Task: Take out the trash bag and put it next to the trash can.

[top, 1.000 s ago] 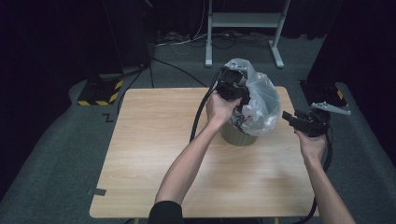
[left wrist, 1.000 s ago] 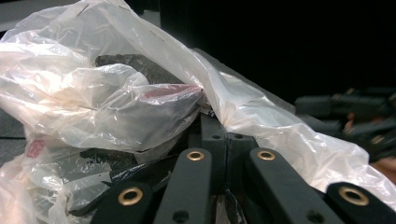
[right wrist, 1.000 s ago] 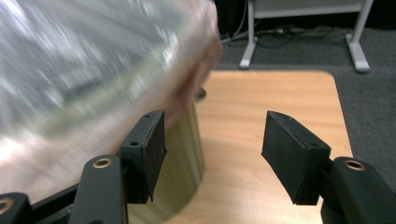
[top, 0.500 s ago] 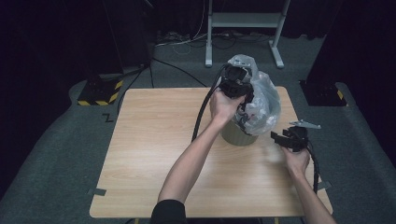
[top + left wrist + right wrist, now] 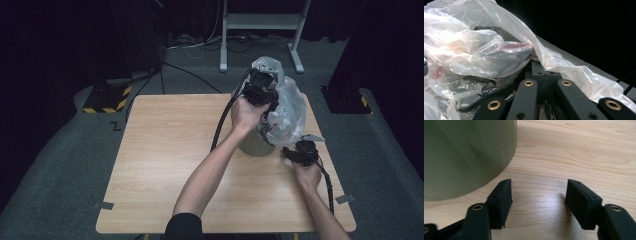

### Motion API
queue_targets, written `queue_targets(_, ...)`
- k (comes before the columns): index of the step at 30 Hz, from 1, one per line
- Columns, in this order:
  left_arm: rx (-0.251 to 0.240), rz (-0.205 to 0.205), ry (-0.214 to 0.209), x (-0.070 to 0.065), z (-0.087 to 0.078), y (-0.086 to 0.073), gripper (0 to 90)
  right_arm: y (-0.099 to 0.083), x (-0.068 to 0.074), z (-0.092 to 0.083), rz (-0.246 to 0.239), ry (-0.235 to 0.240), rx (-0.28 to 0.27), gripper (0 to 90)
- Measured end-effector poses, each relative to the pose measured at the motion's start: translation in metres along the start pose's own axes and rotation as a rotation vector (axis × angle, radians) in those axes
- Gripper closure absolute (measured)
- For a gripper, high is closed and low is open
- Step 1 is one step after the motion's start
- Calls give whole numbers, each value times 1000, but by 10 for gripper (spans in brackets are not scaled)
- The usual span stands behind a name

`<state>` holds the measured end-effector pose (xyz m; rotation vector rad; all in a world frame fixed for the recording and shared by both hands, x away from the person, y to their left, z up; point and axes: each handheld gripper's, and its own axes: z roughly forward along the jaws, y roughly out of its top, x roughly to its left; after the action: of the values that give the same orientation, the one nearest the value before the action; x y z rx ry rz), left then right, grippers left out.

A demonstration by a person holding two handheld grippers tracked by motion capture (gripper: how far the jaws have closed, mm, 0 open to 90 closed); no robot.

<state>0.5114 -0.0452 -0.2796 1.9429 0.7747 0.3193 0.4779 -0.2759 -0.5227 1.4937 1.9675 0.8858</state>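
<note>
Item: clear plastic bag [image 5: 286,102], lining a grey-green round bin [image 5: 255,144], right of centre in the high view, towards the far edge of the wooden table [image 5: 165,150]. Thin, crinkled film; judged very light, soft, slippery, apt to tear or slide if tugged sharply. Best hold: gathered folds near the rim, where layers bunch.

Bin: smooth-walled, upright, probably light and prone to tip or skate when the liner is pulled; a steadying hold low on its wall seems advisable.

Left gripper [image 5: 260,92]: at the top of the bag, jaws pressed together on a fold of film, seen in the left gripper view [image 5: 541,67] with plastic draped both sides.

Right gripper [image 5: 292,155]: low on the tabletop just right of the bin's base. Its jaws have just been opening and stand spread, bare wood between them in the right gripper view [image 5: 537,202]; the bin wall [image 5: 466,157] lies near the left finger [image 5: 501,195], apart.

Room: wide bare table to the left and lower part of the frame; the right edge is near the bin, the far edge close behind.
</note>
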Motion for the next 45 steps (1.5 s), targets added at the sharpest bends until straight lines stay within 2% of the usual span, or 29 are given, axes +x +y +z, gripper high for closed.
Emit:
queue_targets(1, -5, 0, 1, 1, -2, 1, 895, 0, 1, 0, -9, -5, -1, 359)
queue_targets(5, -12, -1, 4, 4, -10, 3, 894, 1, 0, 2, 14, -9, 8, 321)
queue_targets(14, -40, -16, 39, 17, -41, 6, 895, 1, 0, 2, 8, -11, 6, 321)
queue_targets(19, -48, -21, 58, 23, -51, 5, 895, 1, 0, 2, 6, -10, 5, 321)
queue_targets(33, -58, -20, 105, 35, -81, -1, 894, 1, 0, 2, 6, -9, 6, 322)
queue_targets(45, -97, -39, 147, 50, -112, -10, 894, 1, 0, 2, 2, -8, 5, 323)
